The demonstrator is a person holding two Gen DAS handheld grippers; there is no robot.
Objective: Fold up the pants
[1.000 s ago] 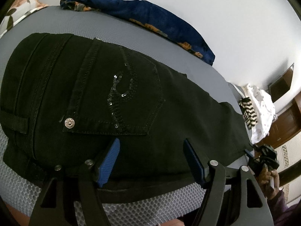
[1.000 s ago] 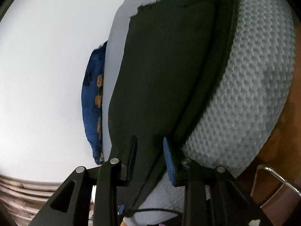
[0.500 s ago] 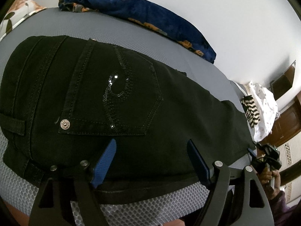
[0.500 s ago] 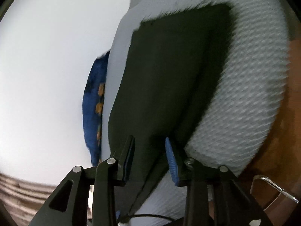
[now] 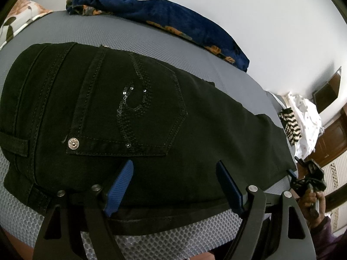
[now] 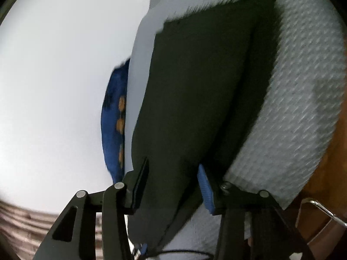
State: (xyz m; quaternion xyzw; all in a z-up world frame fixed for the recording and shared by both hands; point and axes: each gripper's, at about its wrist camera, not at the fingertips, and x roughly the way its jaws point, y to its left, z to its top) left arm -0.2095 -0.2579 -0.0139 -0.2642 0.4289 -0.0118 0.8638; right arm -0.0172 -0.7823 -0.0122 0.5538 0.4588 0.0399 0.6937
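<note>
Black pants (image 5: 141, 117) lie flat on a grey mesh-covered mattress (image 5: 164, 242), back pocket with sequin design and a metal rivet facing up. My left gripper (image 5: 174, 184) is open, its blue pads straddling the near edge of the seat area. In the right wrist view the leg end of the pants (image 6: 195, 99) stretches away. My right gripper (image 6: 173, 184) is open with its fingers on either side of the leg's near edge. The right gripper also shows at the far right of the left wrist view (image 5: 308, 175).
A dark blue floral blanket (image 5: 173, 19) lies along the far edge against the white wall; it also shows in the right wrist view (image 6: 115, 121). A floral pillow (image 5: 19, 19) is far left. White and striped clothes (image 5: 301, 121) are piled far right. Wooden furniture (image 6: 325, 195) is beside the mattress.
My right gripper has opened wider around the leg edge and shifted slightly. My left gripper stays open and has moved a little, pants sliding slightly lower in view.
</note>
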